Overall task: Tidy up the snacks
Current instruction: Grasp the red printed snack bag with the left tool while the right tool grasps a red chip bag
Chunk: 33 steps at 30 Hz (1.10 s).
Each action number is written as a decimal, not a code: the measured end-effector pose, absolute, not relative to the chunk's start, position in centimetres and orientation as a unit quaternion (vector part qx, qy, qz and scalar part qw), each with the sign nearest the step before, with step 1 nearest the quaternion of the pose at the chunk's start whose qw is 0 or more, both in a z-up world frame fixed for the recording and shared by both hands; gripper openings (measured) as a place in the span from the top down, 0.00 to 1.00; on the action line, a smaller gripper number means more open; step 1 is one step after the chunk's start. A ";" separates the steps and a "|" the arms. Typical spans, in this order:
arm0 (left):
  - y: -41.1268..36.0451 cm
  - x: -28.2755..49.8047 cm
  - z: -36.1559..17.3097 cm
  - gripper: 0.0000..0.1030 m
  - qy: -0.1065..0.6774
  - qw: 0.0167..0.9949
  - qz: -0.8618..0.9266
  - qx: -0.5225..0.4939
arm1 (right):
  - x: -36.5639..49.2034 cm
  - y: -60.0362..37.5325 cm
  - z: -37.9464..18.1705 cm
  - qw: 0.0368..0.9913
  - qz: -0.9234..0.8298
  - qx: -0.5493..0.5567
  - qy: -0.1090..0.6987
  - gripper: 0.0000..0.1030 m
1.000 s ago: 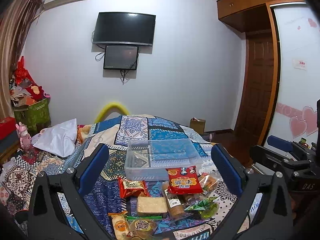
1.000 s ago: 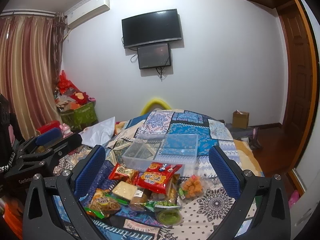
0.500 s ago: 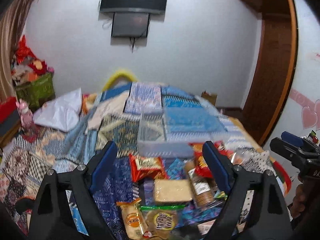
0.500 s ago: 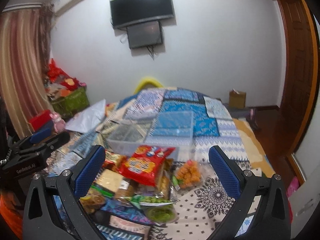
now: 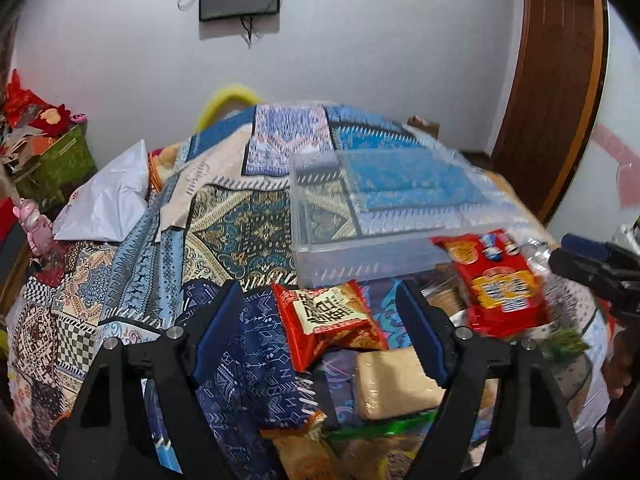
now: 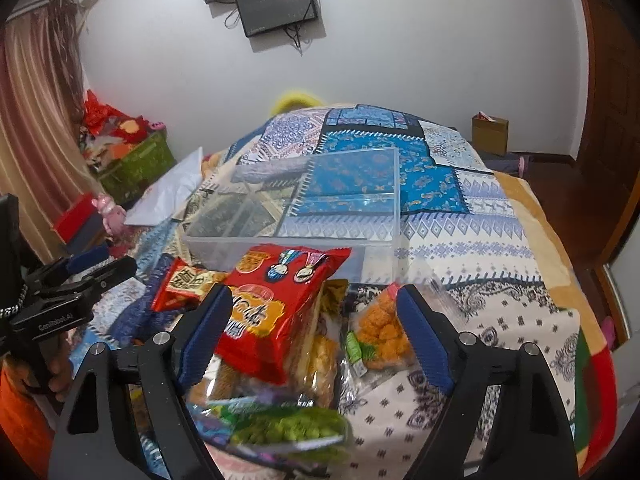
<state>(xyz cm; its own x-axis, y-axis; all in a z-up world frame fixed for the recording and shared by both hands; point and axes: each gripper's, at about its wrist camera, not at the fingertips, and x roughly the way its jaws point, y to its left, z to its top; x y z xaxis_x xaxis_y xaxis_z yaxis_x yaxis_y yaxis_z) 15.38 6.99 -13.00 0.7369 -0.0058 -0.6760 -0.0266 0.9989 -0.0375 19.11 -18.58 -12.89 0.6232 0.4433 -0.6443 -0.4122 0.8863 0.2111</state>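
Snacks lie piled on a patchwork bedspread in front of an empty clear plastic box. My left gripper hangs just over a small red packet, which lies between its closing jaws without touching the pads. My right gripper hovers over a large red bag atop the pile. Its jaws are closing too, and the pads do not press the bag. A beige cracker pack, an orange snack bag and a green pea bag lie close by.
A white plastic bag, a pink toy and a green box of clutter sit at the left of the bed. A cardboard box stands on the floor by the wooden door.
Both grippers have dropped and tilted down toward the snack pile, which now fills the lower views. Both pairs of jaws have narrowed.
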 end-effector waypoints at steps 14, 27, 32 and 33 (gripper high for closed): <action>8.8 19.9 -18.5 0.32 0.452 0.891 -0.011 -0.046 | 23.1 -16.9 -15.9 0.852 0.283 0.035 0.439 0.38; 8.5 21.0 -20.3 0.60 0.469 0.879 -0.020 -0.084 | 23.4 -15.5 -16.8 0.831 0.316 0.049 0.456 0.51; 9.0 20.2 -19.5 0.76 0.462 0.882 -0.018 -0.092 | 23.3 -15.3 -16.3 0.839 0.308 0.036 0.447 0.58; 9.0 19.9 -19.2 0.77 0.459 0.884 -0.018 -0.089 | 23.2 -15.3 -16.1 0.842 0.306 0.032 0.444 0.59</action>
<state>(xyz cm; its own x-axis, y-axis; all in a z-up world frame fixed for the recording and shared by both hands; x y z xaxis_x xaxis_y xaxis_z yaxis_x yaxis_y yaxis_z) 19.87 9.00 -19.18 0.5789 -0.1133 -0.8075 -0.0502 0.9835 -0.1739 23.20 -15.30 -16.10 0.4197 0.5428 -0.7275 -0.4863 0.8112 0.3247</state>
